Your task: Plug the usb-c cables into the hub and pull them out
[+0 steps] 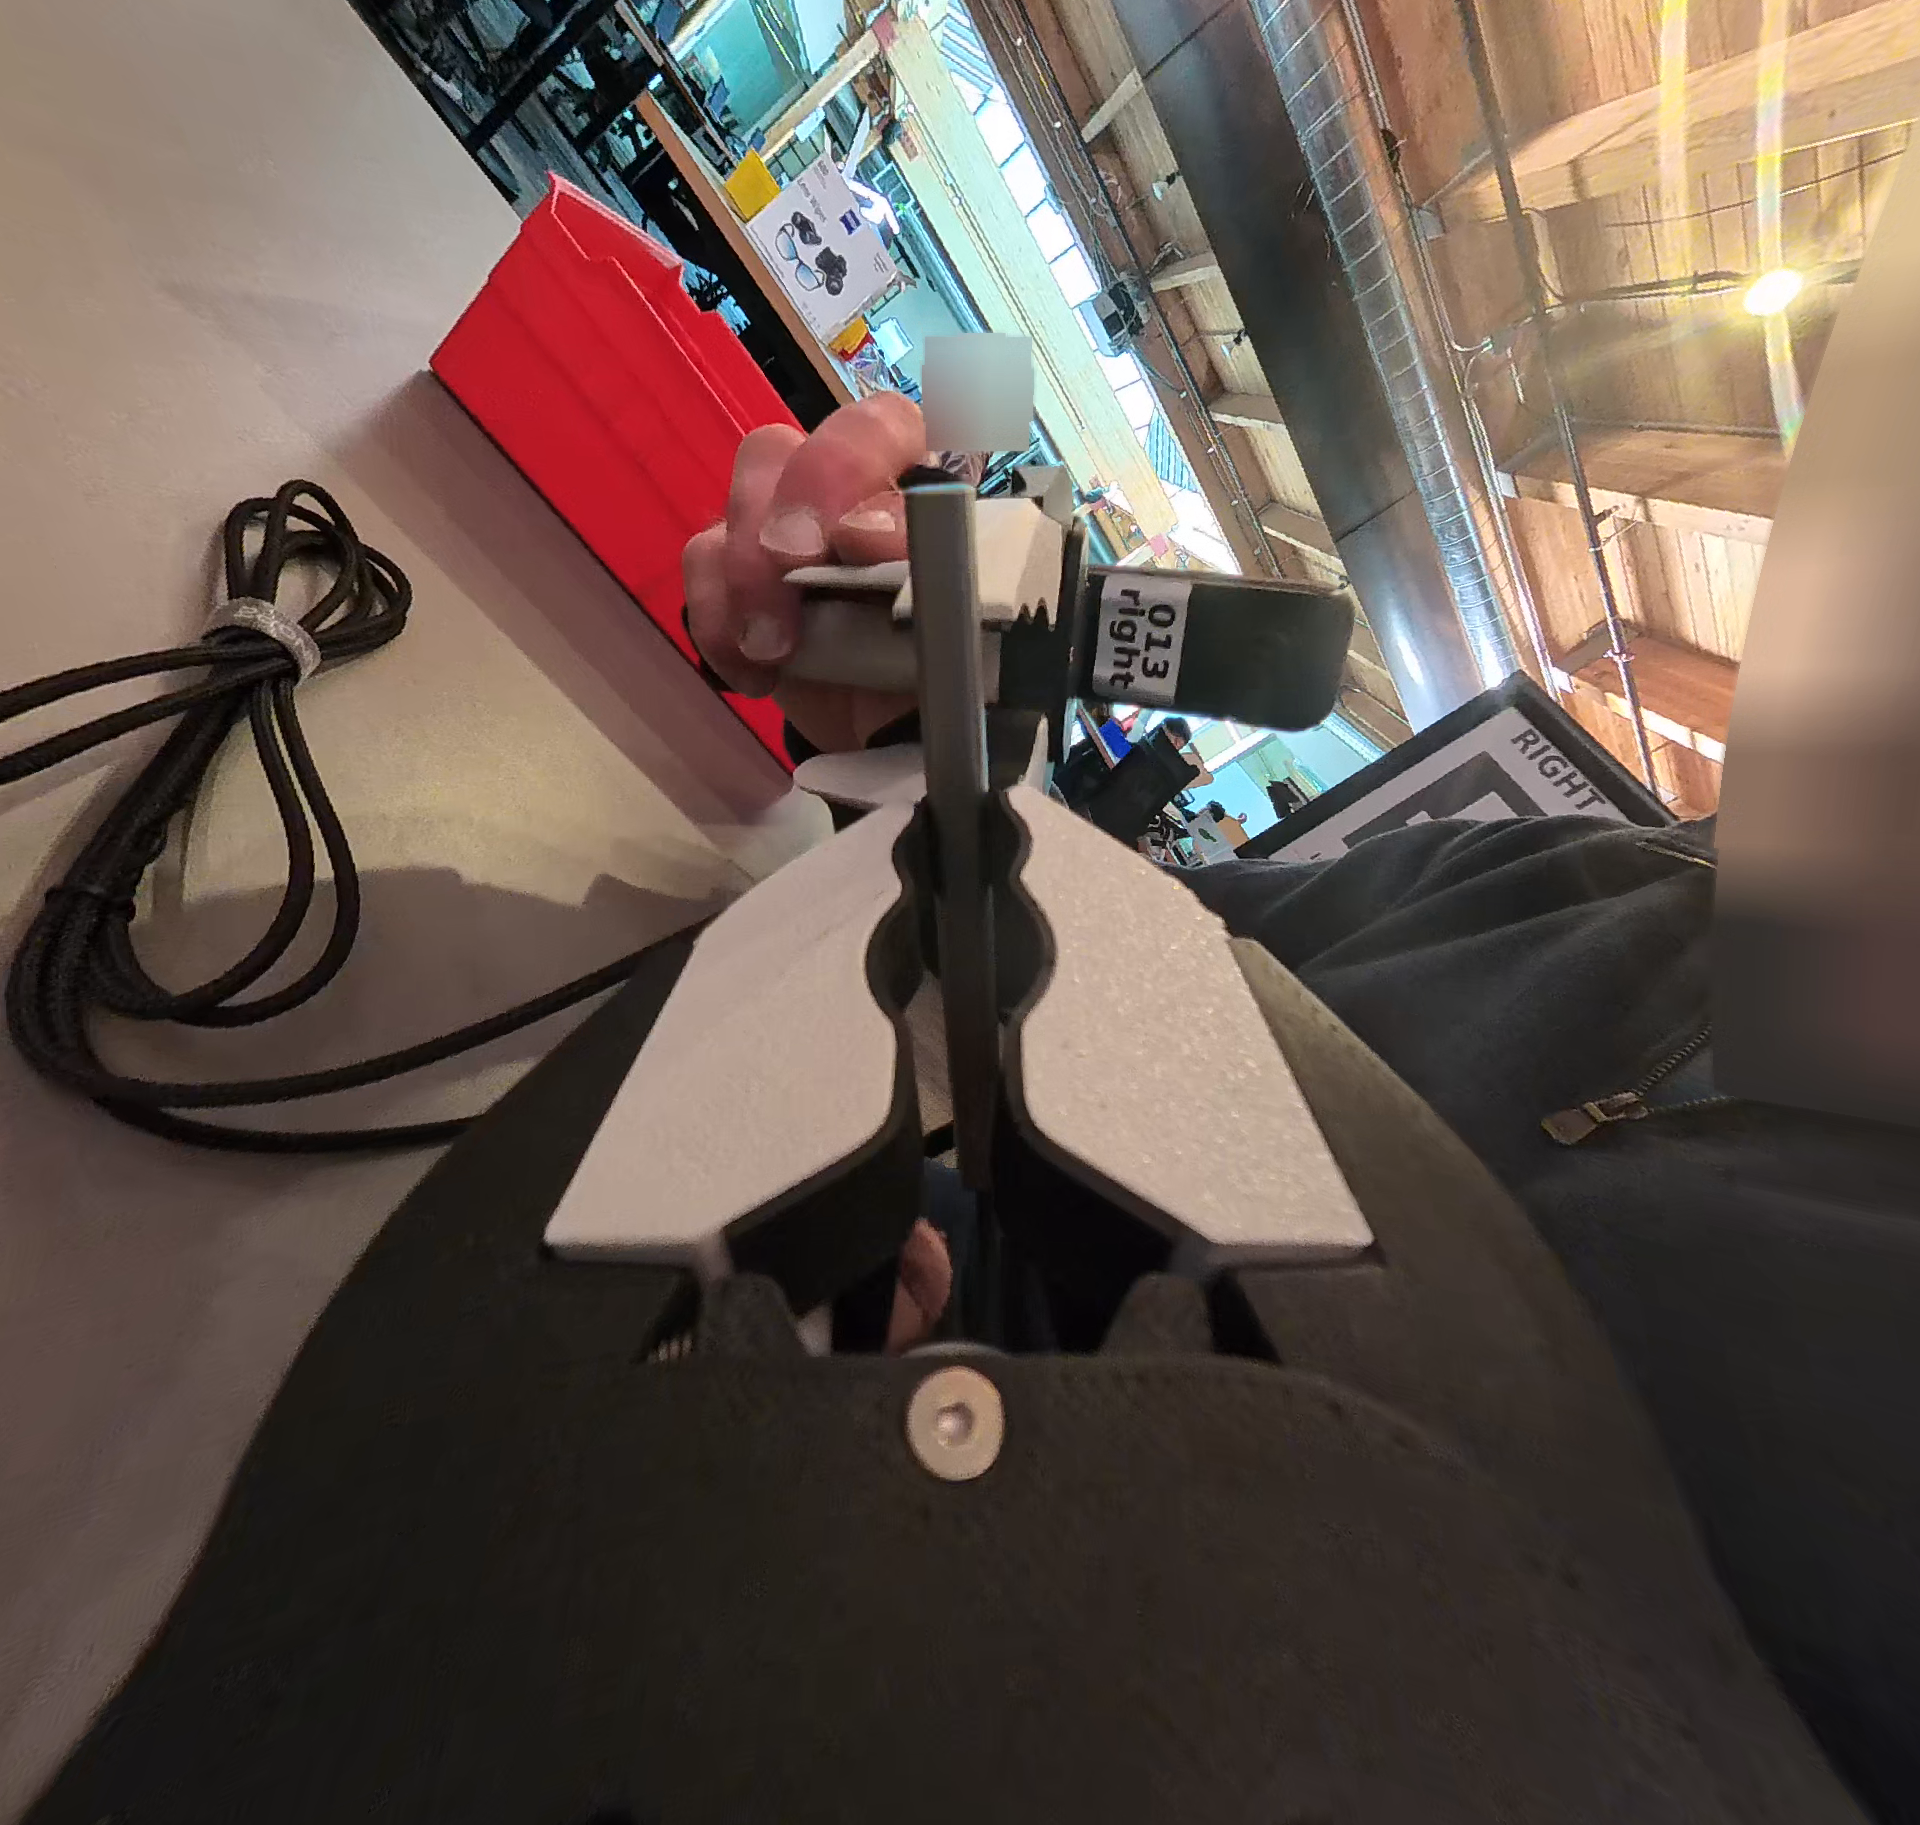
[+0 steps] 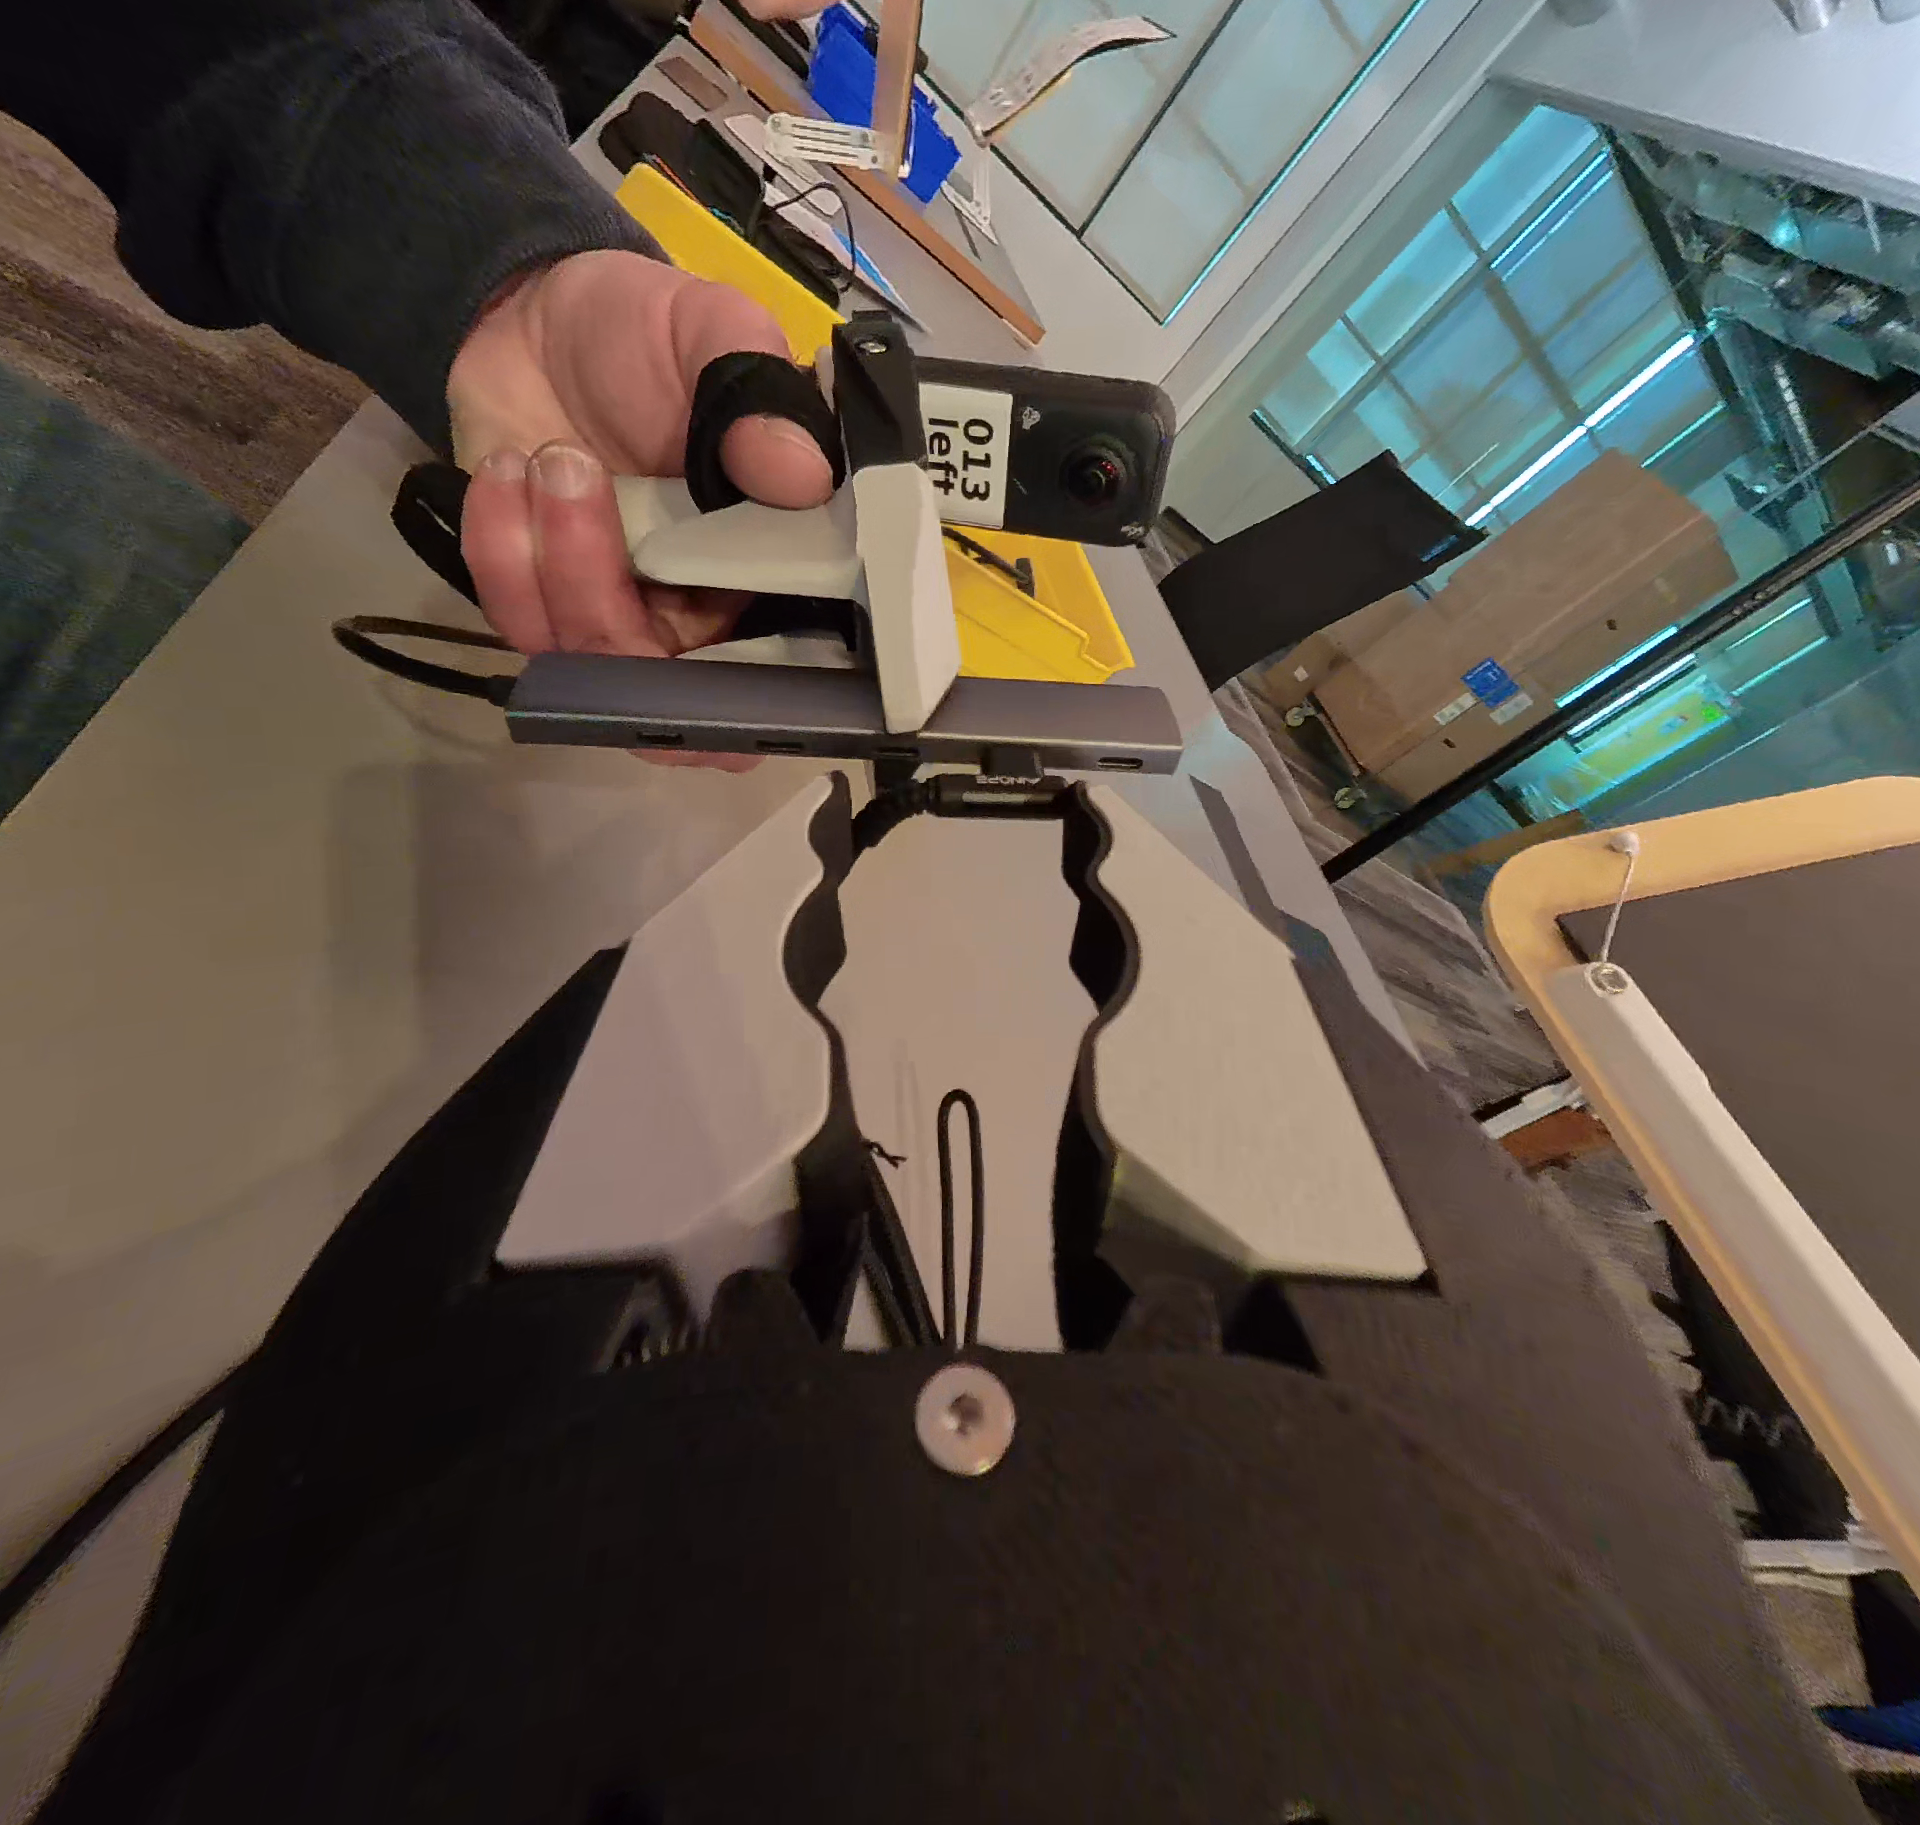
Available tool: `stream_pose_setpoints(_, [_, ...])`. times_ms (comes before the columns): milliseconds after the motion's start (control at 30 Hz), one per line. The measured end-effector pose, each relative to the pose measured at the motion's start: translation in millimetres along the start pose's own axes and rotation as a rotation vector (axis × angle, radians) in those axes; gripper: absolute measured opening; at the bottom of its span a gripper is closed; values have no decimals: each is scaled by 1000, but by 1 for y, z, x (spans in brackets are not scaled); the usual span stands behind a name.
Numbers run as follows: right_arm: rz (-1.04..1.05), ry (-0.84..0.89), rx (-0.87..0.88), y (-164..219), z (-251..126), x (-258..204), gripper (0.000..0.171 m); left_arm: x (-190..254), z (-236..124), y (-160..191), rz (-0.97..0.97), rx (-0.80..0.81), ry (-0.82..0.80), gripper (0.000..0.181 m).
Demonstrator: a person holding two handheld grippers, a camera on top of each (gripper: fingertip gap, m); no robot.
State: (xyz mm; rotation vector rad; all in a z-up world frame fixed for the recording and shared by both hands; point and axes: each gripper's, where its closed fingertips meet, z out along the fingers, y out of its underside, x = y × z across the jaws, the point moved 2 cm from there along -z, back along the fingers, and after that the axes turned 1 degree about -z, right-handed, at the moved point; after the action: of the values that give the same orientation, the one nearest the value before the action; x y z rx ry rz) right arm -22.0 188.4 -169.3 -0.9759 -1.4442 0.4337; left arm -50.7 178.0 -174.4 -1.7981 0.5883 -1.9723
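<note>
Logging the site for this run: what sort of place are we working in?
Probably an industrial-style workshop or lab: exposed timber ceiling, red plastic parts bin on the pale worktable, stacked cardboard boxes by glass partitions.

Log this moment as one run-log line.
left gripper: shut on hub | right gripper: shut on usb-c plug | plug at hub port, seating unclear | spare cable on table

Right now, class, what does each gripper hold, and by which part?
The left gripper clamps the hub across its flat faces, near mid-length. The right gripper holds the cable plug crosswise at its fingertips, at the hub's ports.
</note>
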Motion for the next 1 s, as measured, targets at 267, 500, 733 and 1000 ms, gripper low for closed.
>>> stream_pose_setpoints(267, [133,-13,3,4,-2,1,36,-9,-6,-15,100,86,-113,19])
stream_pose_setpoints(500, [195,-11,30,5,1,-2,36,-9,-5,-19,115,65,-138,14])
stream_pose_setpoints(733, [164,-8,38,7,0,-8,37,-9,-4,-14,13,64,-68,11])
stream_pose_setpoints(1000, [182,-12,44,5,0,-8,36,-12,-2,-11,129,22,-162,34])
